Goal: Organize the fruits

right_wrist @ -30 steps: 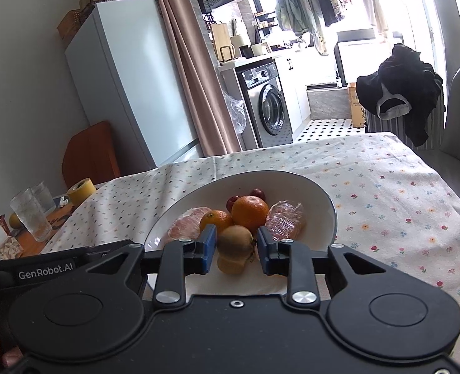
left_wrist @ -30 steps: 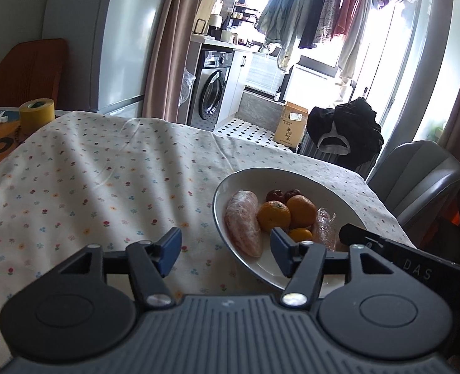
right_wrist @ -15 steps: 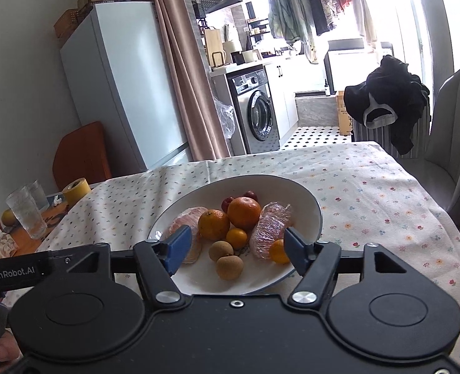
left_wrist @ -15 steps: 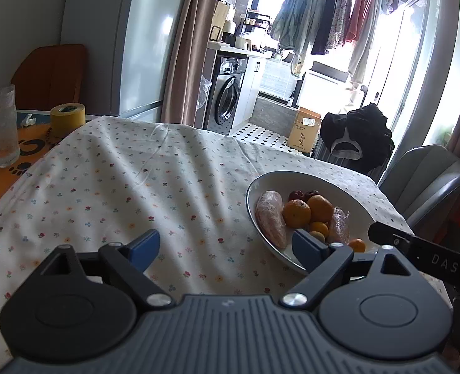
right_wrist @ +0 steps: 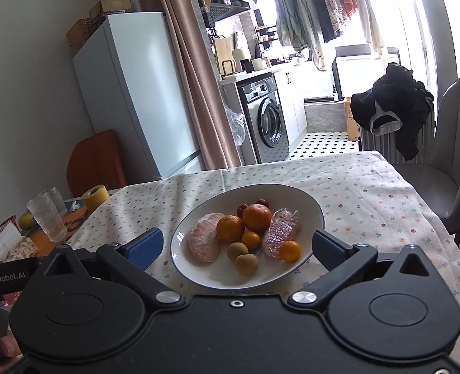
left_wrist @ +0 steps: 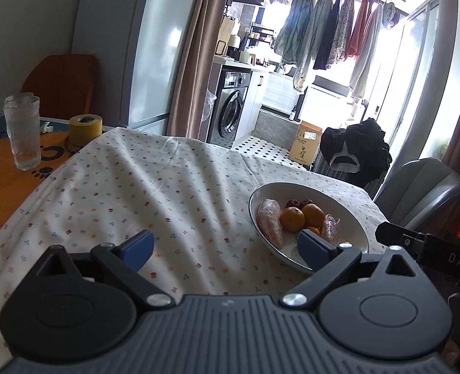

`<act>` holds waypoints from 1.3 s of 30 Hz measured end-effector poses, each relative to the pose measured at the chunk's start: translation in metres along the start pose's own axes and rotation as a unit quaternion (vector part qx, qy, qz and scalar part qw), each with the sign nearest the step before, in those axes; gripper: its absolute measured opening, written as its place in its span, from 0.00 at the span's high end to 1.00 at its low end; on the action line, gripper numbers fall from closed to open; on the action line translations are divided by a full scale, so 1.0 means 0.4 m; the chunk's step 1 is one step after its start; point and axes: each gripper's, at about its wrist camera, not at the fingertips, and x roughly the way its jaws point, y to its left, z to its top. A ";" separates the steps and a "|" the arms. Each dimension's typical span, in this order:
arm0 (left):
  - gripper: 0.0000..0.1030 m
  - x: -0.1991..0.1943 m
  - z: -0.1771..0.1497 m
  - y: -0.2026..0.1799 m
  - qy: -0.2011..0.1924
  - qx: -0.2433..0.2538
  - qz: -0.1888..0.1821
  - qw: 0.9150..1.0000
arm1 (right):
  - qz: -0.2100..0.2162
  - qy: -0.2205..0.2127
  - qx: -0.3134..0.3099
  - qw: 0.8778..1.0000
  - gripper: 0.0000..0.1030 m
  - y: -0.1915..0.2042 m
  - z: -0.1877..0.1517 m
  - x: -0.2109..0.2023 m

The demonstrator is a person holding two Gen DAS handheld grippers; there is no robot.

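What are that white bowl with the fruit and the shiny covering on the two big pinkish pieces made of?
The white bowl with a thin dark rim looks like glazed ceramic: smooth, with a soft sheen. The covering on the two pinkish peeled fruit pieces seems to be clear plastic cling film, crinkled and glinting.

The round white ceramic bowl (right_wrist: 310, 212) stands on the cloth-covered tabletop (right_wrist: 370, 193), toward its right side. In the bowl, the peeled pale grapefruit piece (right_wrist: 205, 237) lies left, the plastic-wrapped fruit piece (right_wrist: 281, 231) right, the two round orange mandarins (right_wrist: 256, 217) between them. The two small brown kiwis (right_wrist: 246, 263) lie nearer. Far left stand the clear ribbed drinking glass (right_wrist: 46, 220) and the yellow tape roll (right_wrist: 95, 196).
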 end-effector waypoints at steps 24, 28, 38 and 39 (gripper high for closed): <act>0.00 -0.200 -0.041 -0.022 -0.017 0.013 0.018 1.000 | 0.072 0.008 -0.026 0.997 0.00 0.000 0.003 -0.150; 0.00 -0.234 -0.043 -0.021 -0.018 0.020 0.018 0.999 | 0.085 0.007 -0.033 0.996 0.00 0.013 0.002 -0.182; 0.00 -0.296 -0.027 -0.041 -0.022 0.035 0.014 0.999 | 0.106 0.017 -0.053 0.993 0.00 0.036 0.020 -0.251; 0.00 -0.301 -0.028 -0.045 -0.021 0.039 0.013 0.999 | 0.106 0.016 -0.057 0.993 0.00 0.037 0.021 -0.260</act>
